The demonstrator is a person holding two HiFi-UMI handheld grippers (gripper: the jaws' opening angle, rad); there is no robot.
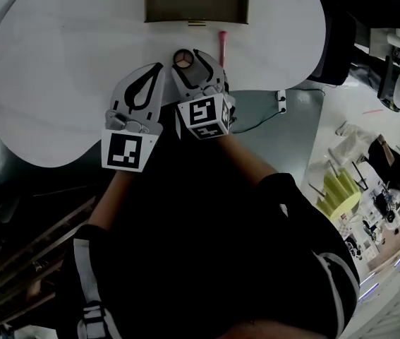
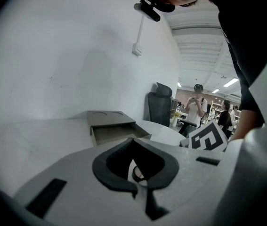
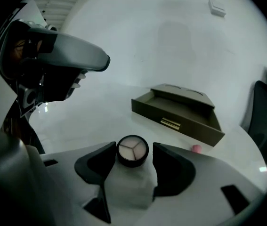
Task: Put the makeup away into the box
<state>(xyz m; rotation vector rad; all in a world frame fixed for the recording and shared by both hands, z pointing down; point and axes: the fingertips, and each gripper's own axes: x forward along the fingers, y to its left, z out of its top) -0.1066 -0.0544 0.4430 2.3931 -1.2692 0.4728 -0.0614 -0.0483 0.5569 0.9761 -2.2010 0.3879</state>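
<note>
A round compact (image 1: 183, 58) (image 3: 132, 150) with three pale shades lies on the white table (image 1: 58, 83). It sits between the fingertips of my right gripper (image 1: 189, 61) (image 3: 132, 155), which stands open around it. A sliver of gap shows at the right pad. The olive box (image 1: 196, 2) (image 3: 180, 109) (image 2: 109, 126) stands at the far edge with its drawer pulled out. A pink makeup stick (image 1: 222, 44) (image 3: 196, 148) lies in front of it. My left gripper (image 1: 159, 68) (image 2: 133, 141) hovers just left of the compact, tips together, with nothing in it.
A dark office chair (image 1: 337, 48) (image 2: 160, 102) stands past the table's right edge. A cable with a white plug (image 1: 281, 101) runs over the floor there. People (image 2: 198, 105) stand far off in the room. Cluttered benches (image 1: 369, 203) fill the right side.
</note>
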